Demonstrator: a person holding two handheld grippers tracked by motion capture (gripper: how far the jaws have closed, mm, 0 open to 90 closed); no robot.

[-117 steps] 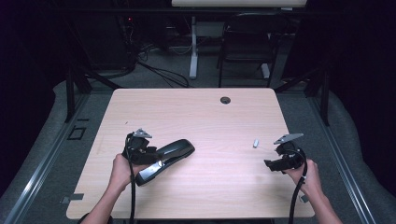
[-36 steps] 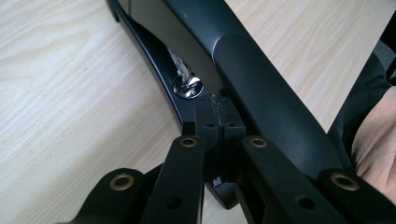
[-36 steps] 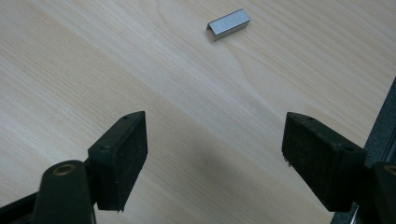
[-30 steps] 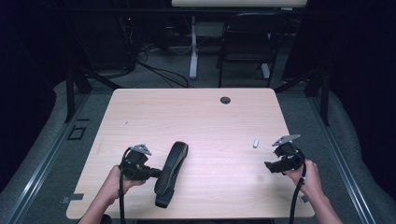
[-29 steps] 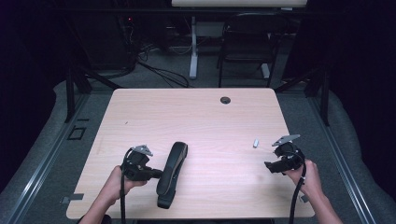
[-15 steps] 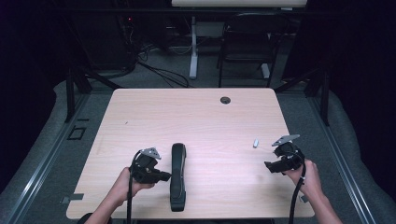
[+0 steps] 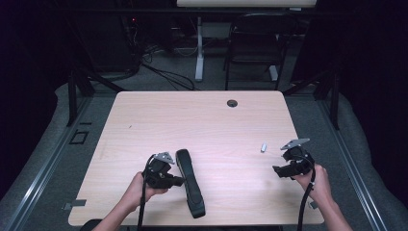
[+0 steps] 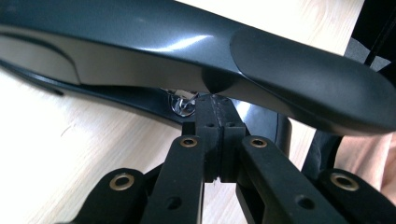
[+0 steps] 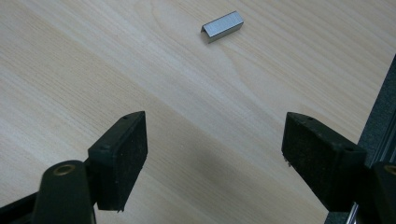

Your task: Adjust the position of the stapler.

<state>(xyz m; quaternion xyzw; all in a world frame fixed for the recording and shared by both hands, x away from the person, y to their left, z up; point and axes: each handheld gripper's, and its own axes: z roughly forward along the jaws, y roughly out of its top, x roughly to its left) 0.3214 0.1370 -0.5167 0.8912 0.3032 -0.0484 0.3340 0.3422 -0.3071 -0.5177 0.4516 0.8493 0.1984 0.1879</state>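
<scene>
A black stapler (image 7: 190, 185) lies on the wooden table (image 7: 192, 120) near the front edge, running lengthwise front to back. My left gripper (image 7: 179, 181) is shut, its tips pressed against the stapler's left side. In the left gripper view the closed pads (image 8: 215, 121) poke into the gap under the stapler's top arm (image 8: 187, 51), with nothing visible between them. My right gripper (image 7: 278, 170) hovers open at the right of the table. A small silver strip of staples (image 9: 223, 26) lies on the wood beyond its spread jaws (image 9: 215, 140), and also appears as the staple strip (image 7: 263, 147) just left of that gripper.
A round cable hole (image 7: 232, 103) sits near the table's far edge. Beyond the table stand a black chair (image 7: 255, 38) and a desk leg with cables on the floor. The table's right edge (image 9: 378, 116) is close to the right gripper.
The stapler has swung from a slant to lying front to back and shifted right, with my left gripper moving right against it. The right gripper has stayed put.
</scene>
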